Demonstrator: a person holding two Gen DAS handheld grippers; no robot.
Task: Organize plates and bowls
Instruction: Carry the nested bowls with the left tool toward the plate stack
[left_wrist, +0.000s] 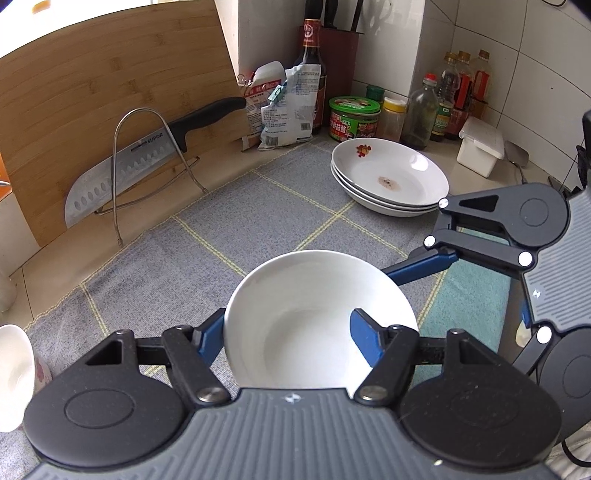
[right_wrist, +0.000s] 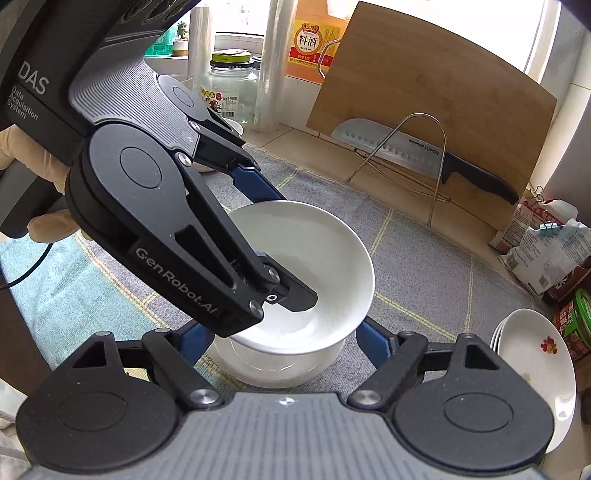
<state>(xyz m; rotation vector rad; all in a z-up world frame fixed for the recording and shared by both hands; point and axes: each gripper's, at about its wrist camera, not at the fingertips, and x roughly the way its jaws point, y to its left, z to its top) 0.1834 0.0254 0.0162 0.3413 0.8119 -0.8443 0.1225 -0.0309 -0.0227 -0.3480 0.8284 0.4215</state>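
Observation:
A white bowl (left_wrist: 317, 314) hangs tilted above the grey checked cloth (left_wrist: 229, 206), and my left gripper (left_wrist: 290, 334) is shut on its rim, one finger inside and one outside. In the right wrist view the same bowl (right_wrist: 325, 258) sits just above a second white bowl (right_wrist: 277, 365). My right gripper (right_wrist: 284, 343) is shut on that lower bowl, its blue fingers at either side. A stack of three white plates (left_wrist: 391, 177) with a small flower print lies at the back right, also at the right edge of the right wrist view (right_wrist: 535, 369).
A bamboo cutting board (left_wrist: 110, 110) leans at the back left with a cleaver (left_wrist: 122, 173) in a wire rack. Sauce bottles, jars (left_wrist: 354, 118) and packets crowd the tiled corner. A white box (left_wrist: 480, 147) sits at the right. Another white bowl (left_wrist: 14, 373) lies at the left edge.

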